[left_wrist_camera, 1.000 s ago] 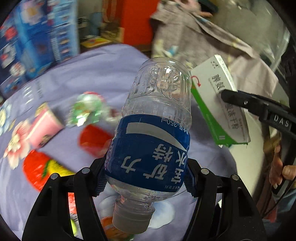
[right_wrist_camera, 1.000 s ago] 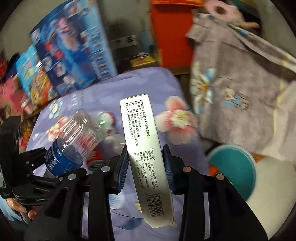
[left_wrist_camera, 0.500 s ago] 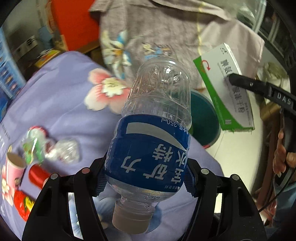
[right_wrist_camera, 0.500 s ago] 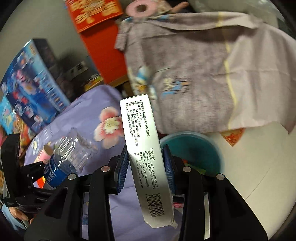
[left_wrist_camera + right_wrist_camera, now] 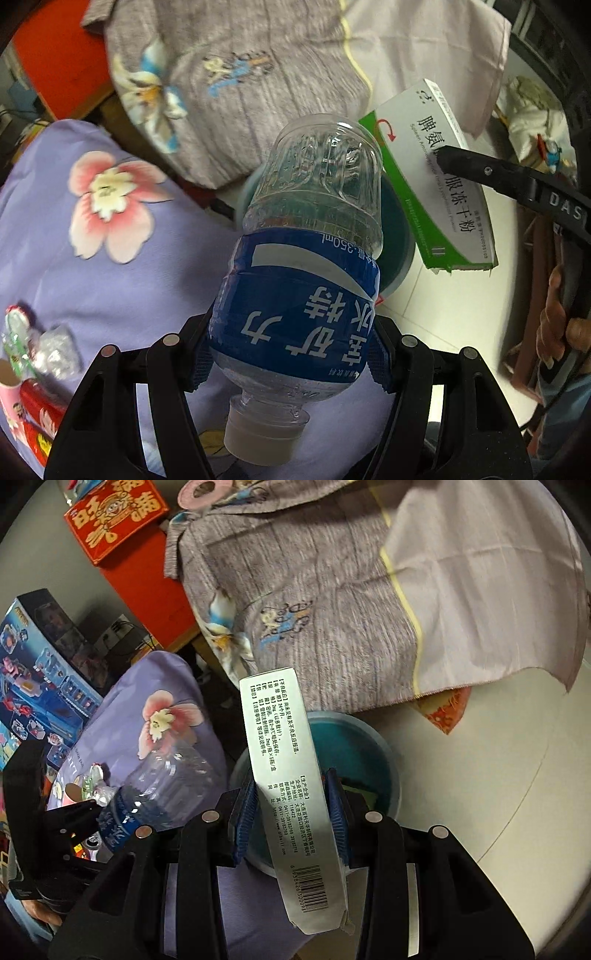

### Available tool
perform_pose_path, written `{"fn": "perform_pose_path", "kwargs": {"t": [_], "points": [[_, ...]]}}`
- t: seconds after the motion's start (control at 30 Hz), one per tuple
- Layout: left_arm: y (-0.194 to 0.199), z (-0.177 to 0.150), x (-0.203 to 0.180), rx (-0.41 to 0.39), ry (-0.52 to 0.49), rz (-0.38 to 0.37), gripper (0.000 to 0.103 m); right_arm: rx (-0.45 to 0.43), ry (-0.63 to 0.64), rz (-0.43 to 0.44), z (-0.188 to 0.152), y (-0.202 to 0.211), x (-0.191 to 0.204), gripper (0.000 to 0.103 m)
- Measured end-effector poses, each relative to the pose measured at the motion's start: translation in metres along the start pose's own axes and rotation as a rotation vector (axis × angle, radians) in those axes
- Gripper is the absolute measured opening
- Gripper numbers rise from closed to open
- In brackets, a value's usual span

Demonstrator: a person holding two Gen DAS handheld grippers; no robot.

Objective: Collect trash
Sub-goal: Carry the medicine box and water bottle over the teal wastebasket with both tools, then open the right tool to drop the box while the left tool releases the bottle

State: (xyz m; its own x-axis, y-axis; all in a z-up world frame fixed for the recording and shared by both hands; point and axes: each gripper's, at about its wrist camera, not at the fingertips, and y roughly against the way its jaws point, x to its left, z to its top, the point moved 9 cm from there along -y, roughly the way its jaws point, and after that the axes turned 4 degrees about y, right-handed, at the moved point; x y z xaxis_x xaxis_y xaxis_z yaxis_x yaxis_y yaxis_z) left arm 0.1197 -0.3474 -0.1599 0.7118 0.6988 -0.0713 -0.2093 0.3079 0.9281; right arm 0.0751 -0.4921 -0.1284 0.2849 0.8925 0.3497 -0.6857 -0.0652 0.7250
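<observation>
Since a second ago: both your tools have swung off the purple flowered bedding (image 5: 92,266) toward the teal bin (image 5: 373,746), which now sits just past their tips.
Left tool (image 5: 291,350): pinching the empty water bottle (image 5: 310,258) across its blue label, cap toward the camera and base pointing out, so the wide body fills the jaws and can't roll.
Right tool (image 5: 291,812): pressed on the narrow sides of the white-and-green medicine box (image 5: 291,794), long axis running forward; that thin span suits a small opening.
Where the trash is: both pieces are in the air, the box over the bin's near rim, the bottle just beside the bin.
Left behind: wrappers and a small cup (image 5: 22,354) lie on the bedding.
Likely next: you appear to be lining up for a drop.
Risk: a long box may catch the rim.
</observation>
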Motion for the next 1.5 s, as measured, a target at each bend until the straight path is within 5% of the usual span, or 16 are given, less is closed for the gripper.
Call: {"fn": "perform_pose_path", "kwargs": {"t": [0.3, 0.83, 0.93, 1.03, 1.5], "points": [[-0.031, 0.02, -0.005, 0.038, 0.038, -0.009, 0.073, 0.039, -0.025, -0.01, -0.004, -0.012, -0.02, 0.035], [-0.021, 0.019, 0.016, -0.009, 0.077, 0.024, 0.09, 0.1, -0.023, 0.02, -0.003, -0.045, -0.013, 0.036], [-0.015, 0.019, 0.023, -0.029, 0.096, 0.015, 0.09, 0.116, -0.012, 0.036, -0.002, -0.055, -0.005, 0.039], [-0.011, 0.016, 0.03, -0.038, 0.11, 0.011, 0.091, 0.125, -0.005, 0.043, -0.001, -0.062, 0.003, 0.061], [-0.004, 0.004, 0.038, -0.035, 0.123, 0.0, 0.092, 0.146, 0.005, -0.045, -0.007, -0.052, 0.005, 0.076]]}}
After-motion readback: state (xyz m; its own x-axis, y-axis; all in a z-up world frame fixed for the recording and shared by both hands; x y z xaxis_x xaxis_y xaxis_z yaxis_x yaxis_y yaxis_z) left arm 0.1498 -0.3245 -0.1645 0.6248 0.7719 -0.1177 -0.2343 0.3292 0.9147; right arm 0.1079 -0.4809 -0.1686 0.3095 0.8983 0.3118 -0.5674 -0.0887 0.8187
